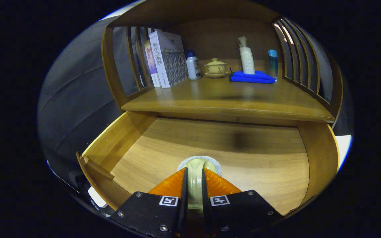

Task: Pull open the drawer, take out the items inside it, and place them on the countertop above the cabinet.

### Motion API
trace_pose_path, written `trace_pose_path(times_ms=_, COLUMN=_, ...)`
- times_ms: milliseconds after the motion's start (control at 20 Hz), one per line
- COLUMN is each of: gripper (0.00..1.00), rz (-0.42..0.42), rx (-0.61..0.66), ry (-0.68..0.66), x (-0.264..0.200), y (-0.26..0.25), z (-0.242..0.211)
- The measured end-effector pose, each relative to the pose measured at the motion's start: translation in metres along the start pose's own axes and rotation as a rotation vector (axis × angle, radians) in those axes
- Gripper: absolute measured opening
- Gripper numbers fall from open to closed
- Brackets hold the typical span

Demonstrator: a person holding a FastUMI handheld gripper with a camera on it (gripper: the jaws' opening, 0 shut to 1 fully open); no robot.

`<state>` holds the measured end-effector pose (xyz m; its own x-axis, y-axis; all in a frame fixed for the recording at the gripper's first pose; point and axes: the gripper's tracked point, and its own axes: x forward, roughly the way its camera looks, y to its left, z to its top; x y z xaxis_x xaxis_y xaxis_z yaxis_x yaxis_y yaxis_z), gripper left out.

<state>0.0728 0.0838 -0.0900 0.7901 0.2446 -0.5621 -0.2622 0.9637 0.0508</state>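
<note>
Wooden pulled-out drawer (pixel 117 145) below wooden countertop (pixel 227 99) of cabinet. Gripper (pixel 195 180) over drawer, fingers narrow, both pressing on pale green rounded item with grey speckled rim (pixel 197 165), held between them. On countertop, left to right: patterned boxes (pixel 164 59), writing too small to read; white bottle with blue cap (pixel 193 66); yellow lidded cup (pixel 215 67); folded blue cloth (pixel 251 77) under white pump bottle (pixel 246 58); blue tube (pixel 273 62).
</note>
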Motion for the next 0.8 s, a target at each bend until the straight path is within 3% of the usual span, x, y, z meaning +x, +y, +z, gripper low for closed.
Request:
trace_pose_path(times_ms=450, gripper=0.21, rz=0.022, rx=-0.038, ry=-0.280, x=-0.051, y=0.010, z=0.080)
trace_pose_path(times_ms=800, gripper=0.21, rz=0.027, rx=-0.019, ry=-0.393, x=-0.076, y=0.013, z=0.127)
